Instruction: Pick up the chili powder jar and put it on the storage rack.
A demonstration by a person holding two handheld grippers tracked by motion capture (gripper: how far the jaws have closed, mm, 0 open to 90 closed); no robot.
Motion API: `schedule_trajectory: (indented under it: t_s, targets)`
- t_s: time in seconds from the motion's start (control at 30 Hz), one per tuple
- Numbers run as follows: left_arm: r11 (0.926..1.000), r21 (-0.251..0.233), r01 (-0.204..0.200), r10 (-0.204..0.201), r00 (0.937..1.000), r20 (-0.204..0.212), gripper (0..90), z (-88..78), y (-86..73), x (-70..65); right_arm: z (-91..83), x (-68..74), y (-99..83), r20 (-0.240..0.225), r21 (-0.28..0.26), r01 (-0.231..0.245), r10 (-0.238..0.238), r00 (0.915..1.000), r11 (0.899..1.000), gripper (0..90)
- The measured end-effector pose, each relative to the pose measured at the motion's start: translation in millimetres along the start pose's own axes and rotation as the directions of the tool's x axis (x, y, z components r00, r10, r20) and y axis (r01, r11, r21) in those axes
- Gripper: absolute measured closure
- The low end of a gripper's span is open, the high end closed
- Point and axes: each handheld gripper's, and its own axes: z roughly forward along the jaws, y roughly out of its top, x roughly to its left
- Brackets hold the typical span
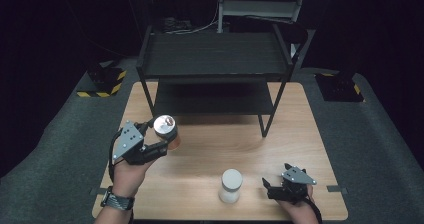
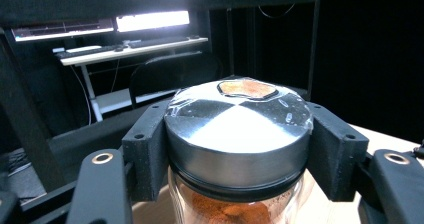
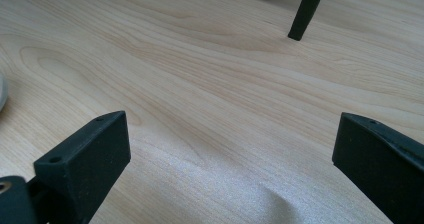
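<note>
My left gripper (image 1: 157,136) is shut on a glass jar (image 1: 167,131) of orange-brown powder with a shiny metal lid, held above the left half of the wooden table (image 1: 215,149). In the left gripper view the two black pads press on both sides of the jar's lid (image 2: 239,134). A second jar (image 1: 231,185), white with a pale lid, stands upright near the table's front edge. To its right my right gripper (image 1: 274,188) rests low over the table, open, and the right gripper view has bare wood between its two spread fingers (image 3: 85,159).
A black two-tier metal rack (image 1: 215,59) stands on the far half of the table; one of its legs (image 3: 306,11) is ahead of the right gripper. Grey carpet surrounds the table. A desk and a chair stand in the dark beyond the rack.
</note>
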Motion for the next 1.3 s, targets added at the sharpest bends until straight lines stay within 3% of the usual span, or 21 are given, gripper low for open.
schedule_trajectory:
  t_s: [0.43, 0.63, 0.93, 1.3]
  targets:
    - [0.9994, -0.035, -0.002, 0.002, 0.9999, 0.014, 35.0, 6.7, 32.7, 6.2, 0.1, -0.1, 0.1, 0.001, 0.000, -0.003, 0.003, 1.0000, 1.000, 1.4]
    - [0.9984, -0.046, -0.034, 0.034, 0.9994, 0.009, 34.9, 12.0, 51.5, 5.7, 0.1, -0.4, 0.0, 0.001, 0.000, -0.005, 0.005, 1.0000, 1.000, 1.4]
    - [0.9971, -0.073, -0.021, 0.021, 0.9998, 0.005, 35.0, 19.7, 75.3, 10.5, 0.1, -1.0, 0.0, -0.001, 0.000, -0.007, 0.007, 1.0000, 1.000, 1.5]
    - [0.9952, -0.090, -0.039, 0.037, 0.9991, -0.022, 35.0, 33.3, 111.0, 18.4, -0.2, -1.7, -0.4, -0.003, -0.001, -0.007, 0.007, 1.0000, 1.000, 1.5]
